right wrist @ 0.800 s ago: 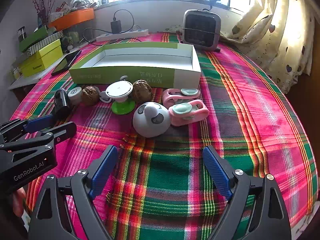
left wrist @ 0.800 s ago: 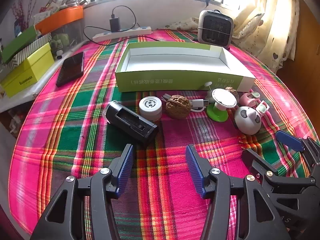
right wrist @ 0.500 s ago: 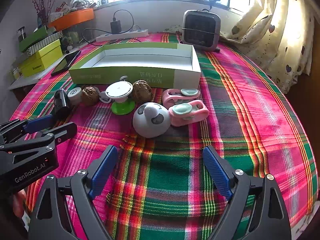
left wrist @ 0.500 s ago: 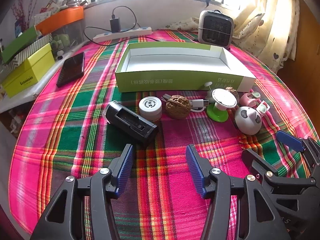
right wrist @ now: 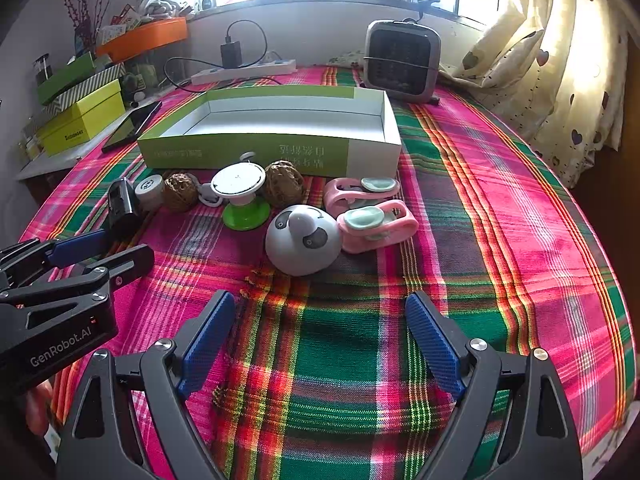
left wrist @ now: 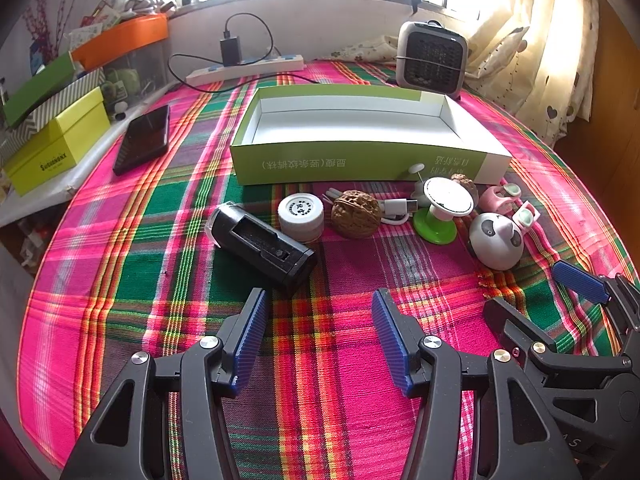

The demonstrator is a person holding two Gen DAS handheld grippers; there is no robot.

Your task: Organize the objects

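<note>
An empty green-and-white box [left wrist: 360,128] [right wrist: 280,124] lies on the plaid cloth. In front of it lie a black device [left wrist: 262,246] [right wrist: 120,200], a white round jar [left wrist: 301,216] [right wrist: 149,191], two walnuts [left wrist: 355,218] [right wrist: 284,182], a white cable [left wrist: 394,206], a white disc on a green stand [left wrist: 440,208] [right wrist: 242,190], a grey panda toy [left wrist: 496,240] [right wrist: 304,240] and two pink clips [right wrist: 376,222] [right wrist: 360,192]. My left gripper [left wrist: 318,312] is open just short of the black device. My right gripper [right wrist: 320,320] is open just short of the panda toy.
A small heater [left wrist: 432,60] and a power strip [left wrist: 244,70] stand behind the box. A black phone [left wrist: 142,144] lies at the left, beside stacked yellow, green and orange boxes [left wrist: 56,148]. A curtain [right wrist: 560,60] hangs at the right.
</note>
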